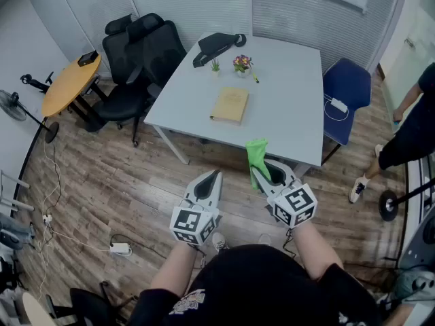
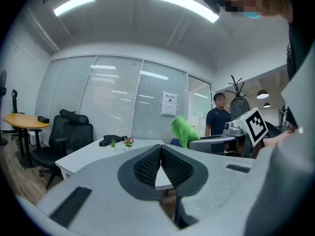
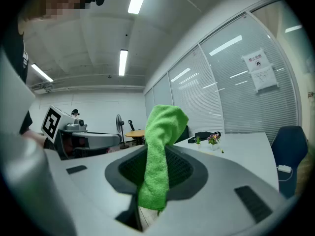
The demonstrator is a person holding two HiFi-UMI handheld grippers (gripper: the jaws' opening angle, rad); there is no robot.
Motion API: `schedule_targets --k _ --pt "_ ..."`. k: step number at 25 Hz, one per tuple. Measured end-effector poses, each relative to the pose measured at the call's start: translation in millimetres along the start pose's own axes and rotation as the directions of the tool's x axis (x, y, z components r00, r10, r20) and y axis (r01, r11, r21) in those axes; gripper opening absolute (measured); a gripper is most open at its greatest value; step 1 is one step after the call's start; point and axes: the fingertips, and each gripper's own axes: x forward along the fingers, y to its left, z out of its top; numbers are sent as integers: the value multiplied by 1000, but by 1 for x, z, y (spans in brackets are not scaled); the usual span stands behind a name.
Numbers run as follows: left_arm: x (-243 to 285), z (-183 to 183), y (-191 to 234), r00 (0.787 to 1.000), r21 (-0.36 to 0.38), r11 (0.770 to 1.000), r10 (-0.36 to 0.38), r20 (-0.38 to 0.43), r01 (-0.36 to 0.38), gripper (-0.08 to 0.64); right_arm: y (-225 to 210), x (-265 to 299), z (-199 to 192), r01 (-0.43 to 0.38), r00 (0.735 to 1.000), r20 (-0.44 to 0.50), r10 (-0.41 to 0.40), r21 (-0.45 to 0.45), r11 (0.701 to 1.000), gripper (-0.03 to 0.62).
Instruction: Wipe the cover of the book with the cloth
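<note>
Here we hold the right hand-held gripper (image 1: pixel 266 171) clamped on the green cloth (image 1: pixel 257 155), which sticks out past its jaws and folds over. Just to its left, our left hand-held gripper (image 1: pixel 215 176) has its jaws pressed together with nothing between them. Both point toward the white surface (image 1: pixel 292 94) and sit short of its near edge. The tan book (image 1: pixel 230 104) lies flat on that surface, well ahead of both hand-held grippers and apart from the cloth. Beyond the book we see a small flower pot (image 1: pixel 242 63) and a black bag (image 1: pixel 217 46).

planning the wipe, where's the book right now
In the head view the book lies in the middle of the white table, just in front of the flower pot, beyond the green cloth.
</note>
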Motion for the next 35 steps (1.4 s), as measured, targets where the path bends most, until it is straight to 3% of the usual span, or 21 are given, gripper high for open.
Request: schedule_targets --k 17,30,35 --pt "2 -1 33 1000 -19 999 -26 3 26 6 4 27 4 33 999 18 -33 24 999 100" --pt "-8 0 98 997 -15 997 -74 -4 74 6 21 76 6 108 994 31 -109 40 993 100" --pt "-9 -1 125 998 -17 998 -60 -11 60 8 22 93 7 123 992 27 -125 51 991 100"
